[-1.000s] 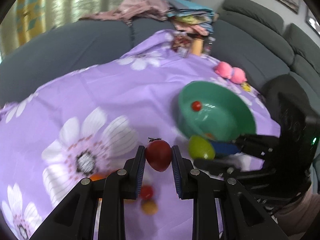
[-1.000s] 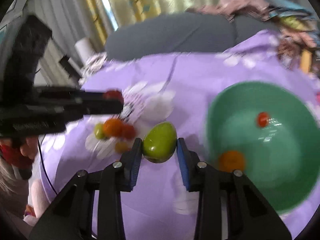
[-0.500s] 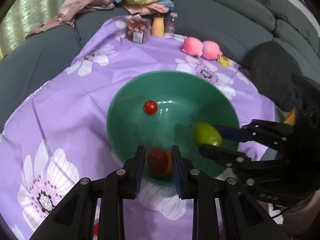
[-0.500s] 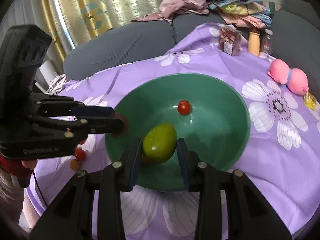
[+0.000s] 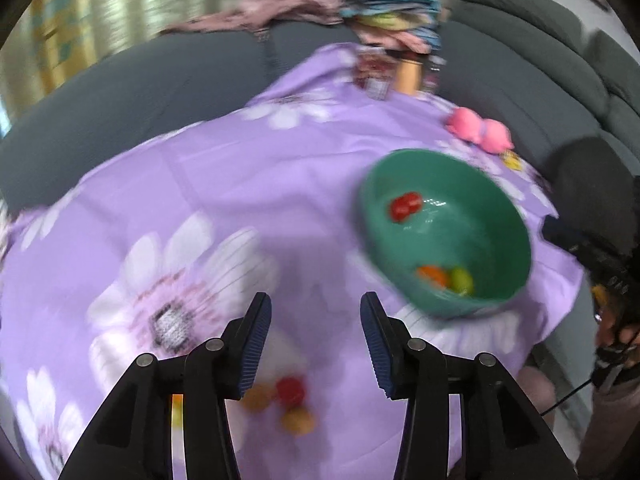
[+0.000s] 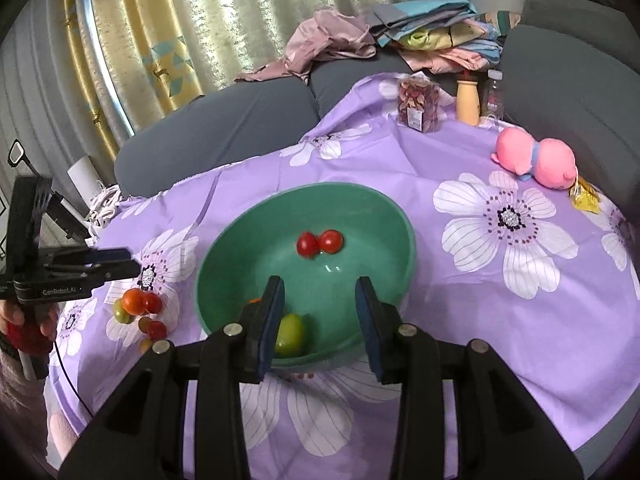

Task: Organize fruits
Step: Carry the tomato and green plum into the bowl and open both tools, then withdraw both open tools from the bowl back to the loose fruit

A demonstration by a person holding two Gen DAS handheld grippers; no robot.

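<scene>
— What do you have on the left side right now?

— My left gripper hangs over the purple flowered cloth that covers the desk. Its fingers are opening, with nothing between them. Below them on the cloth lies a small cluster of loose fruits, red and orange-yellow, though that view is too blurred for me to name them. The green bowl sits off to the right of the gripper.

— And the right?

— My right gripper is poised over the near rim of the bowl. Its fingers stand apart and hold nothing. A green fruit lies loose inside the bowl just beside the left-hand finger; I cannot tell whether it touches the pad. An orange fruit peeks out behind that same finger.

— Anything else in the bowl?

— Two red tomatoes rest side by side on the bowl's far slope, touching each other.

— What is still outside it?

— In the right wrist view I see the loose fruits to the left of the bowl, under the left gripper. At the far edge of the cloth are a pink plush toy, a tan bottle and a packet of dried petals.
</scene>
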